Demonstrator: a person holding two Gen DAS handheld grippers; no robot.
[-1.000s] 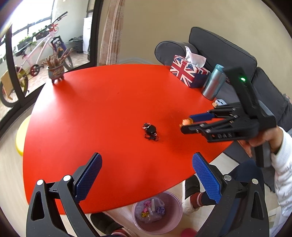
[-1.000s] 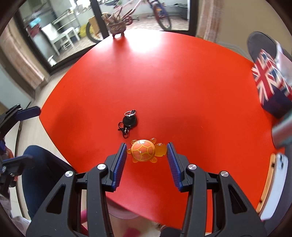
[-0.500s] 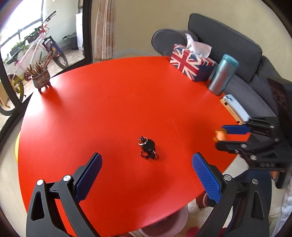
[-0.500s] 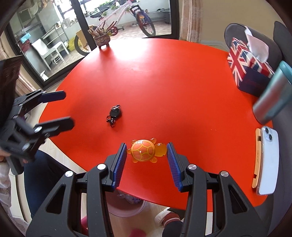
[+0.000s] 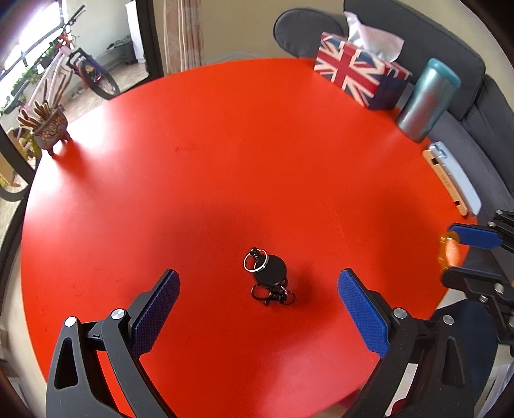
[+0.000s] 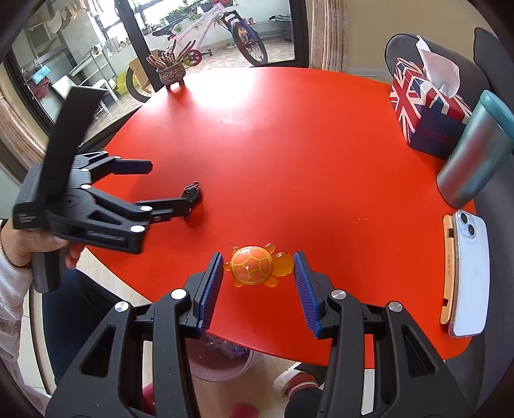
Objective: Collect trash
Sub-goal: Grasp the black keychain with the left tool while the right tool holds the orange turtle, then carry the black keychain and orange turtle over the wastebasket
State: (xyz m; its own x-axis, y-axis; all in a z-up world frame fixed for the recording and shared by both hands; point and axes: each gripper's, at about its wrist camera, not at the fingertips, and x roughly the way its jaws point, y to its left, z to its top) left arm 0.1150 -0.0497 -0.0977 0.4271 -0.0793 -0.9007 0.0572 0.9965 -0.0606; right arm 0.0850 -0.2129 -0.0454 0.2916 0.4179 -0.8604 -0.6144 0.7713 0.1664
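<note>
My right gripper is shut on an orange toy turtle and holds it above the near edge of the red round table; the turtle also shows at the right edge of the left wrist view. My left gripper is open, its blue pads either side of a black key fob with rings lying on the table. In the right wrist view the left gripper hangs over the fob. A pink trash bin stands on the floor under the table edge.
A Union Jack tissue box, a teal tumbler and a phone on a wooden stand sit at the table's right side. A small pot of sticks stands at the far left. A grey sofa lies behind.
My left gripper has moved forward over the table until its pads flank the key fob. My right gripper has drawn back toward the table's near edge, still holding the turtle.
</note>
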